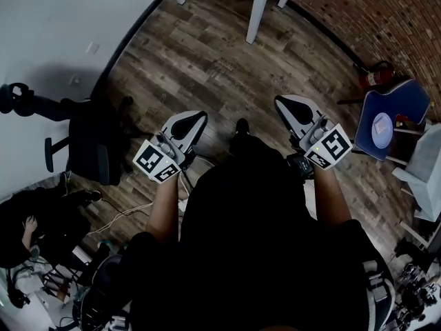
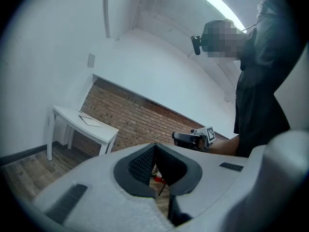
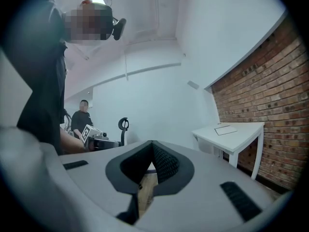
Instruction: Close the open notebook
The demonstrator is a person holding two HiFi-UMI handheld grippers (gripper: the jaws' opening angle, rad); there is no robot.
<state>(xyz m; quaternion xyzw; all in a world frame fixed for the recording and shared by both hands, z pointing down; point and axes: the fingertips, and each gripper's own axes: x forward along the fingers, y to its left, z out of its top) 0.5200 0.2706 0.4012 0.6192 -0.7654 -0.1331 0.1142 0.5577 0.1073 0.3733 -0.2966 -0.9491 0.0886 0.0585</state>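
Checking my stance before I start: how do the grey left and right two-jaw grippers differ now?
In the head view the grey left gripper angles up-right, the grey right gripper up-left, and the right gripper sits higher in the picture. The left gripper view shows the white table to its left; the right gripper view shows it to its right. Both are shut with nothing between the jaws.

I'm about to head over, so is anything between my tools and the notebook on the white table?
Nothing visible: only wood floor lies between the left tool, the right tool and the table carrying the notebook.
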